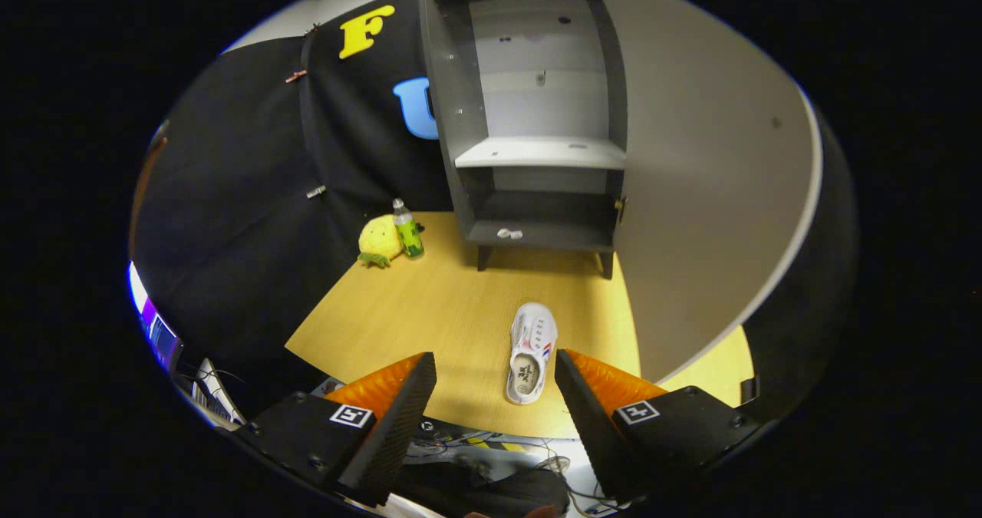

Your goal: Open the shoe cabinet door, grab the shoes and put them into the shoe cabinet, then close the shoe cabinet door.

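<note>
Wooden tabletop in a black-cloth booth. Gripper at frame bottom, fingers spread wide, holding nothing. White shoe lies between and just ahead of them. Shoe cabinet at top centre, door swung open right. Plush pineapple and bottle left of cabinet.

The gripper has its 2 fingers spread wide apart and holds nothing, and a white shoe lies on the wooden table between the fingertips, nearer to the right one. Beyond it stands the grey shoe cabinet, its door swung open to the right and 1 shelf inside. Left of the cabinet, a yellow plush toy and a small green bottle stand touching each other.
</note>
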